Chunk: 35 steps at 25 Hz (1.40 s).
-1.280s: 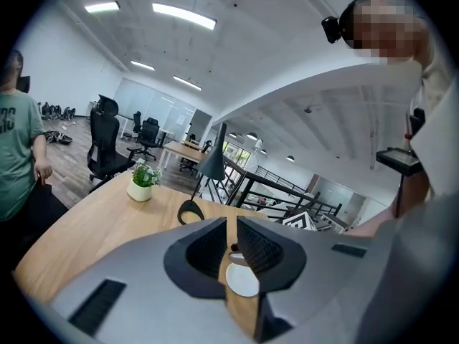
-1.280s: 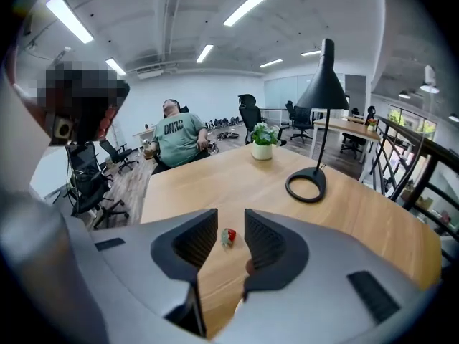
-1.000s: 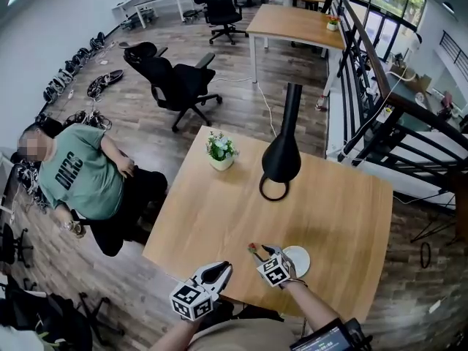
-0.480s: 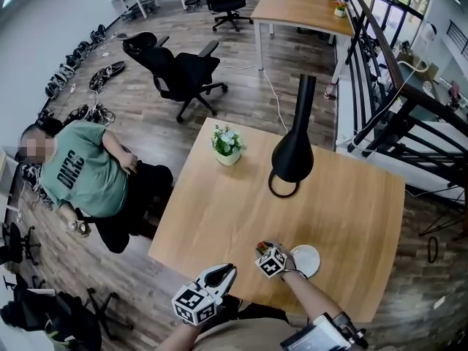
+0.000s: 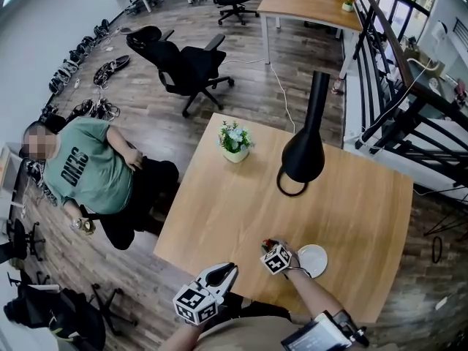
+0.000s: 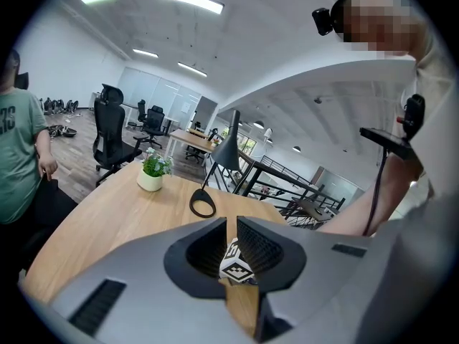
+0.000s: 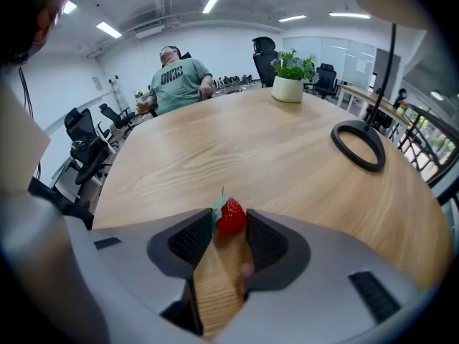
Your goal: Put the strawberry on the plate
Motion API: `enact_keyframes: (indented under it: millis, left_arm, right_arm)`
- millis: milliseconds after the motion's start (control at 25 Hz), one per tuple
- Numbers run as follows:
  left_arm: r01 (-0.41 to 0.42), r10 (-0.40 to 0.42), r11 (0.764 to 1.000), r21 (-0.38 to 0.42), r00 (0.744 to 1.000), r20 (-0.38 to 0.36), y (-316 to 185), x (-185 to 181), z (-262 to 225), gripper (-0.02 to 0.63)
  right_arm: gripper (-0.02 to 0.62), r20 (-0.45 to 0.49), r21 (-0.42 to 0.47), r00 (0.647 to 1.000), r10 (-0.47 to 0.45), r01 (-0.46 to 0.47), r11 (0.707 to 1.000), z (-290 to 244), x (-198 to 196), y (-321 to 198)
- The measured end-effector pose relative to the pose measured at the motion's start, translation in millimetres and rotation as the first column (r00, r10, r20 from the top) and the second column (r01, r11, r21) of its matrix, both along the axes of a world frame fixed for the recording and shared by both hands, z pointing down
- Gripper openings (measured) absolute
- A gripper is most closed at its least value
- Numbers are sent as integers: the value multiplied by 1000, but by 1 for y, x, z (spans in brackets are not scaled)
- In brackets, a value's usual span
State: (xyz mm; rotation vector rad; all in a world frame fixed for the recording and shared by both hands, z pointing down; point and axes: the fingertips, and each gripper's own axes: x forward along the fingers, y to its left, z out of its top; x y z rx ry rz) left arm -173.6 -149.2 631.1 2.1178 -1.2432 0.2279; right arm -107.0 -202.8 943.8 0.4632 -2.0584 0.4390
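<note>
Strawberry [image 7: 230,216] sits clamped at the very tips of our right tongs [image 7: 229,226], red body between the pads and green cap turned to the left pad. It is low over the desk [image 5: 219,210] near its near edge. We cannot tell whether it touches the wood. The white plate [image 5: 314,262] lies just to the right of these tongs, empty, and it does not show in the right gripper view at all.

Our left tongs [image 6: 231,229] hang at the near edge, a narrow slit apart with nothing between them, and have no part in this.

What worries us is the hold. The berry is pinched only at the tip ends, so a quick swing to the right could let it twist out and drop on the bare wood. Squeezing harder would likely bruise something so soft.

The plate is the second risk. If we travel this low, the tongs may knock its rim and push it along the desk. If we let go too soon, the berry lands short. Dropped from too high, it may roll off such a shallow dish.
</note>
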Motion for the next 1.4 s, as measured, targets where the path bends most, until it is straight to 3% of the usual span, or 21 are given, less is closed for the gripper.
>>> enact_keyframes:
  millis: [440,880,1400]
  left_arm:
    - [24,-24,1000,5,1000,-2,9,-4,-5,28]
    - [26,-25,999,34,999,-22,13,0,-11,28]
    - [24,-20,998,52,997,-68,27,28,-10,28]
  right_arm:
    - [144,-14,35,1000,-13,13,999,-5,5,3]
    - [144,118,121,992,41,-55,991,-74,6,9]
    - [144,239,216,966,98,-152,965,-158,44,16]
